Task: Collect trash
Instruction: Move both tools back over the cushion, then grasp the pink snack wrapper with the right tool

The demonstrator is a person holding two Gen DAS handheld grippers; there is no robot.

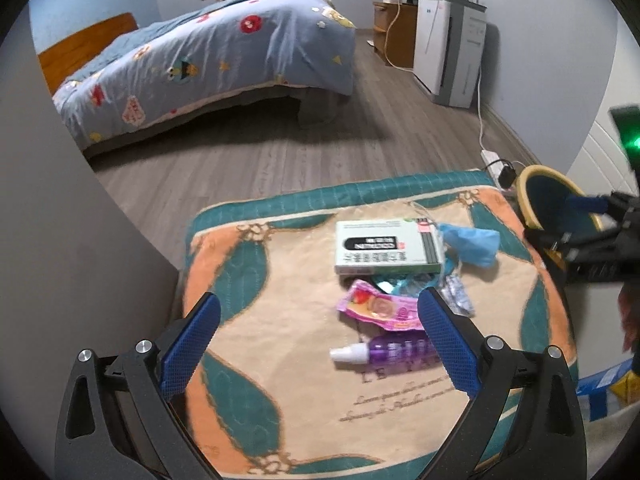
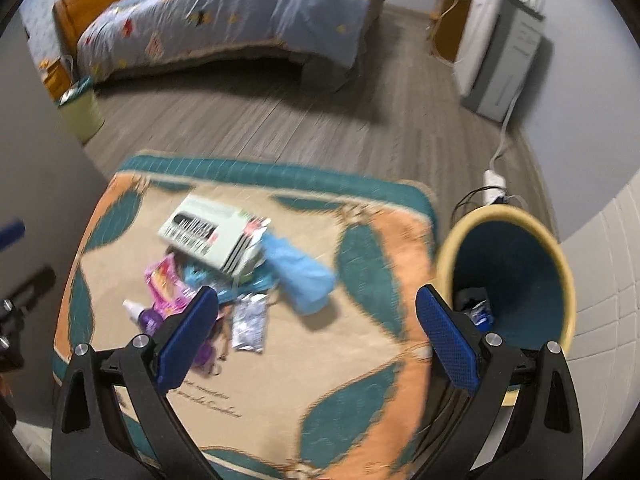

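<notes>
Bed (image 1: 208, 64) far back, wide bare wood floor (image 1: 280, 152) between it & the mat (image 1: 280, 400). Mat's far edge and right edge in view; bin (image 2: 508, 280) stands just off right edge, some trash already inside. Trash clustered mid-mat: green-white box (image 1: 386, 246), blue wad (image 1: 474, 242) beside it, pink pouch (image 1: 376, 306), purple bottle (image 1: 384, 352), foil packet (image 2: 250, 320). Left gripper (image 1: 320, 344) hovers over mat, fingers wide apart, holding nothing. Right gripper (image 2: 318, 340) same, spread wide, empty, near bin

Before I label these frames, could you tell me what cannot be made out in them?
- Box print: too small in left wrist view, blurred in right.
- Items under the box: hidden by it, both views.
- Bin contents: dark, partly behind right gripper finger.
- Purple bottle: cut by left gripper finger.
</notes>
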